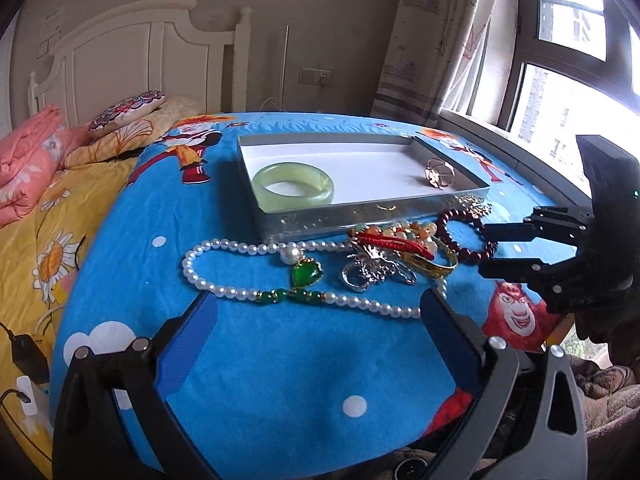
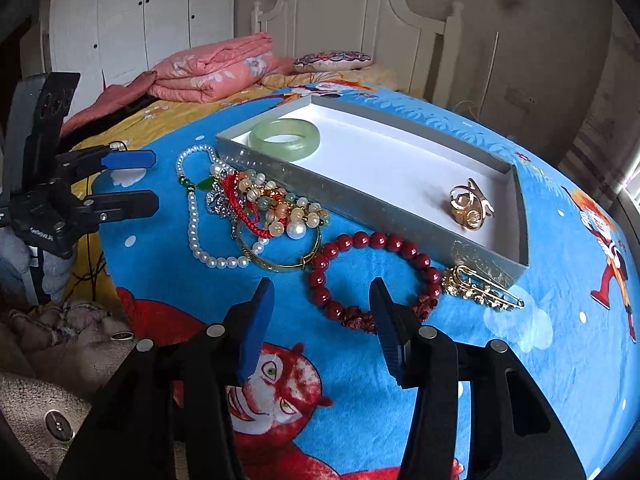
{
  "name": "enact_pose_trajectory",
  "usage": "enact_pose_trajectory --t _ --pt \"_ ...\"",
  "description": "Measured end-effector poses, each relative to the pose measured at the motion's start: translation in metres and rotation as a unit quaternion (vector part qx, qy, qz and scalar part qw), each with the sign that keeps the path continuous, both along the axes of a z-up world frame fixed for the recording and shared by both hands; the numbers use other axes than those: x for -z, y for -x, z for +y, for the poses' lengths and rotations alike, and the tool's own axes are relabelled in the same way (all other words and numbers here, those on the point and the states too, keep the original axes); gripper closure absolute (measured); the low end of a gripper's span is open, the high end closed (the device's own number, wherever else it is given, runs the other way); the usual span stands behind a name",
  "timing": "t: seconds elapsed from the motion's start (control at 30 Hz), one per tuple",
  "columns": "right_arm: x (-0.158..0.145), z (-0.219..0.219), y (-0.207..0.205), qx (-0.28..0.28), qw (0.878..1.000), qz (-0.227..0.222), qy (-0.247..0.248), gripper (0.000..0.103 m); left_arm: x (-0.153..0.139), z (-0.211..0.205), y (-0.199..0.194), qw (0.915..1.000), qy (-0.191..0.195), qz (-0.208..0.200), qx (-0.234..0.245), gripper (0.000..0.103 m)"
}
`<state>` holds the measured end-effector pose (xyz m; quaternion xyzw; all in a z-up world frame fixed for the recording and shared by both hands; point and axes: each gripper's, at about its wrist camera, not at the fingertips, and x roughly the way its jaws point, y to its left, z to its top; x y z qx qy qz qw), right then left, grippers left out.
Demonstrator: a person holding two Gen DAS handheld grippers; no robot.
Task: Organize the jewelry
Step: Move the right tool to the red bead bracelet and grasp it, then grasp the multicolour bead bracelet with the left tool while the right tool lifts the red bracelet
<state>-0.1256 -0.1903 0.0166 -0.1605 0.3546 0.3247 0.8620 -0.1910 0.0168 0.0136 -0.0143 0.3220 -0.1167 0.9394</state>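
A blue cartoon blanket point(image 2: 400, 420) spreads beneath both claws; a shallow grey tray point(image 2: 360, 200) with a white floor lies on it beyond the fingertips of each. The right gripper point(image 2: 320, 300) is released, jaws wide apart and holding nothing; the dark red bead bracelet point(image 2: 376, 276) lies just ahead of its tips, the right finger overlapping the bracelet's near edge. The left gripper point(image 1: 318, 304) is likewise spread and empty; the pearl necklace point(image 1: 240, 292) with its green heart pendant point(image 1: 306, 274) lies just beyond its tips. A jade bangle point(image 2: 285, 138) sits in the tray's far-left corner from the right claw; a gold ring point(image 2: 470, 205) rests at its right end; a gold brooch point(image 2: 482, 288) lies right of the right claw, against the tray wall.
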Motion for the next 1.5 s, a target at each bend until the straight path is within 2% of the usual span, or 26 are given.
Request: enact_pose_trajectory --t 0.13,0.23,0.43,0.67,0.77,0.83,0.9,1.03,1.07,1.13,1.2,1.23,1.27,1.33,1.4,1.5 --pt "0.006 0.008 -0.011 -0.001 1.0 0.017 0.019 0.065 -0.001 -0.004 0.002 0.9999 -0.005 -0.003 0.01 0.003" --pt "0.006 0.002 -0.011 0.005 1.0 0.02 0.015 0.077 -0.001 -0.006 0.001 0.9999 -0.005 -0.003 0.014 0.003" --pt "0.006 -0.021 0.001 0.01 1.0 0.018 0.006 0.081 -0.01 -0.021 -0.005 0.999 -0.028 -0.011 0.034 0.003" --pt "0.004 -0.051 0.001 0.041 0.998 0.041 -0.007 0.081 -0.027 -0.065 -0.035 0.9929 -0.069 0.003 0.097 0.004" --pt "0.006 -0.055 0.001 0.046 0.998 0.044 -0.019 0.08 -0.031 -0.088 -0.054 0.9877 -0.095 0.017 0.123 0.022" --pt "0.006 -0.056 0.001 0.046 0.998 0.042 -0.022 0.08 -0.027 -0.102 -0.066 0.9826 -0.124 0.029 0.136 0.041" --pt "0.006 -0.058 0.001 0.045 0.998 0.044 -0.029 0.079 -0.019 -0.112 -0.076 0.9772 -0.145 0.045 0.148 0.047" --pt "0.007 -0.065 0.0 0.045 0.996 0.051 -0.053 0.079 -0.006 -0.12 -0.086 0.9717 -0.17 0.065 0.15 0.048" --pt "0.007 -0.066 0.0 0.045 0.996 0.051 -0.057 0.079 -0.004 -0.12 -0.089 0.9707 -0.174 0.07 0.15 0.051" --pt "0.007 -0.067 -0.001 0.046 0.995 0.055 -0.064 0.079 0.003 -0.118 -0.093 0.968 -0.182 0.083 0.151 0.064" --pt "0.006 -0.066 -0.002 0.047 0.995 0.058 -0.066 0.079 0.006 -0.117 -0.093 0.9659 -0.192 0.077 0.156 0.068" --pt "0.006 -0.066 -0.002 0.047 0.995 0.057 -0.065 0.078 0.005 -0.117 -0.092 0.9654 -0.192 0.077 0.159 0.077" --pt "0.006 -0.064 -0.002 0.046 0.995 0.056 -0.063 0.077 0.004 -0.116 -0.092 0.9655 -0.189 0.078 0.162 0.079" --pt "0.005 -0.058 -0.002 0.043 0.996 0.054 -0.057 0.073 0.001 -0.115 -0.089 0.9672 -0.181 0.067 0.165 0.091" --pt "0.005 -0.052 -0.001 0.038 0.997 0.052 -0.049 0.067 -0.005 -0.112 -0.087 0.9705 -0.171 0.058 0.16 0.091" --pt "0.007 -0.042 0.0 0.032 0.998 0.045 -0.033 0.067 -0.018 -0.103 -0.086 0.977 -0.139 0.049 0.154 0.091"
